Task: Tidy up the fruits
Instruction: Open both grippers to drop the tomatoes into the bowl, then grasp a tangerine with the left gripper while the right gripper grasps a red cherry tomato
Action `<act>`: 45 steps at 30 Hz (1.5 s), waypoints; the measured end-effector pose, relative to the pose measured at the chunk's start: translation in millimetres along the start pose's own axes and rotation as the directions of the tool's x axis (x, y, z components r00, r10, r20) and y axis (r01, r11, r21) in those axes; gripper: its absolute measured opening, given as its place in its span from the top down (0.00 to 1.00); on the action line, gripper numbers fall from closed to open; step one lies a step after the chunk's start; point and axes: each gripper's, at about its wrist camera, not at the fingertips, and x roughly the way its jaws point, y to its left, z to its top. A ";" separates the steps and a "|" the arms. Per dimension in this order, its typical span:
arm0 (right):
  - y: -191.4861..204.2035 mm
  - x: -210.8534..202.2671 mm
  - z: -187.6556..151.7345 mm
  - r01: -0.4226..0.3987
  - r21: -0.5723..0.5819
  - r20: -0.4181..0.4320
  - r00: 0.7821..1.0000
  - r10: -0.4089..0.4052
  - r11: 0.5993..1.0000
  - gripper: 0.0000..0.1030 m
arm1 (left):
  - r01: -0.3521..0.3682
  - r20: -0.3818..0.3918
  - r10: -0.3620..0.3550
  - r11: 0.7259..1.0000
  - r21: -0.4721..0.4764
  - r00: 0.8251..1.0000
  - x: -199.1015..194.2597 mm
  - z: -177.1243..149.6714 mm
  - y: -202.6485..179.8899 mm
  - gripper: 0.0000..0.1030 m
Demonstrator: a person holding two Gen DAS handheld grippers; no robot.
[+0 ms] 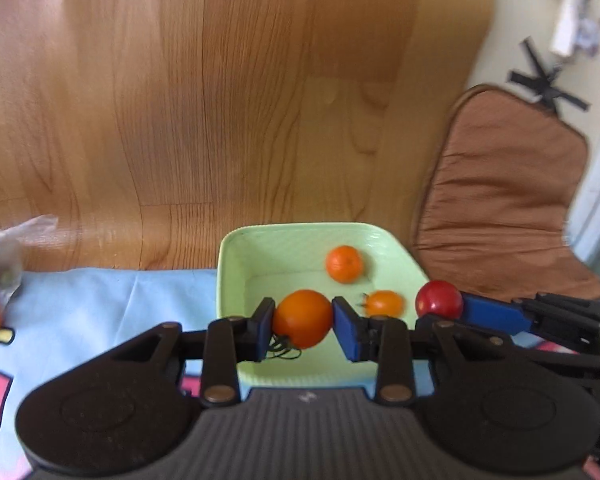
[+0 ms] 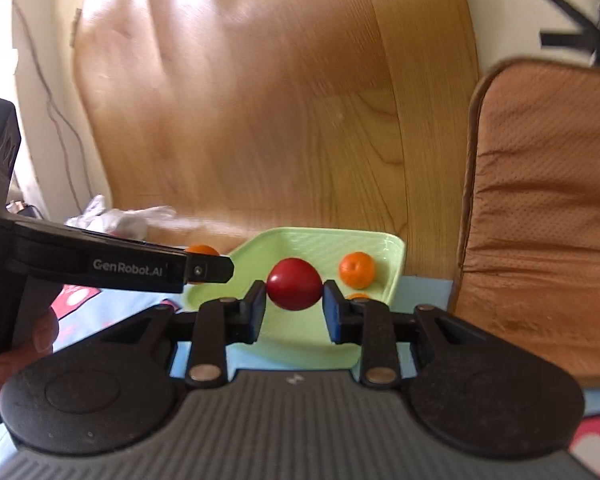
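Holding a round orange tomato (image 1: 302, 319) between the blue fingers (image 1: 263, 328) of the left gripper (image 1: 302, 326), closed on it from both sides, right above the pale green square plastic tray (image 1: 236, 256). Holding a shiny round red tomato (image 2: 294, 284) in the right gripper (image 2: 294, 304) too, fingers (image 2: 255, 307) pressing it on both sides, over the right part of the same tray. Already lying in the tray: a small round orange mandarin (image 1: 344, 263) near the far wall and a small oval orange tomato (image 1: 385, 303) just beside it.

Probably bringing both fruits down into the tray now. Doing it well:

- Lowering each gripper slowly until the fruit is almost touching the tray floor, not dropping from high up, since round fruit rolls and may bounce out.
- Aiming for bare spots, away from the mandarin and the small oval tomato, so nothing gets bumped or squashed.
- Keeping the two grippers apart, because they are close together over a small tray and could knock each other.
- Opening the fingers gently and only a little at first, then lifting straight up.
- Squeezing softly all the way; tomatoes are soft and can split.
- Watching the green stem under the orange tomato so it is not catching on a finger.

More fruit waiting in a crinkly clear plastic bag (image 1: 2, 264) on the light blue cartoon cloth (image 1: 100, 304), at the far left.
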 end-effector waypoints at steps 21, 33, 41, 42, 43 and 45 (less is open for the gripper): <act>12.7 -68.2 -62.7 -0.164 -0.017 -0.121 0.979 0.161 0.986 0.67 | 0.056 0.180 -0.054 0.998 -0.002 0.982 -127.1 -97.4 -3.7 0.53; 69.2 -48.5 -88.1 -0.151 -0.247 -0.176 0.978 0.109 0.957 0.67 | 0.086 0.061 -0.084 0.996 -0.024 0.995 -127.1 -159.1 -11.3 0.46; 56.7 -61.6 -93.6 -0.129 -0.185 -0.185 0.978 0.094 0.974 0.75 | 0.112 0.030 -0.110 0.991 -0.070 0.993 -103.2 -155.4 -10.0 0.43; 54.2 -64.5 -95.2 -0.115 -0.173 -0.183 0.980 0.083 0.978 0.75 | 0.116 0.027 -0.115 0.991 -0.071 0.993 -100.3 -154.7 -12.2 0.43; 51.1 -67.4 -96.0 -0.105 -0.156 -0.179 0.981 0.076 0.982 0.75 | 0.119 0.024 -0.117 0.990 -0.074 0.993 -97.4 -153.9 -13.9 0.43; 44.0 -71.2 -97.0 -0.096 -0.112 -0.174 0.982 0.075 0.989 0.75 | 0.112 0.017 -0.111 0.990 -0.084 0.994 -89.8 -152.5 -16.5 0.45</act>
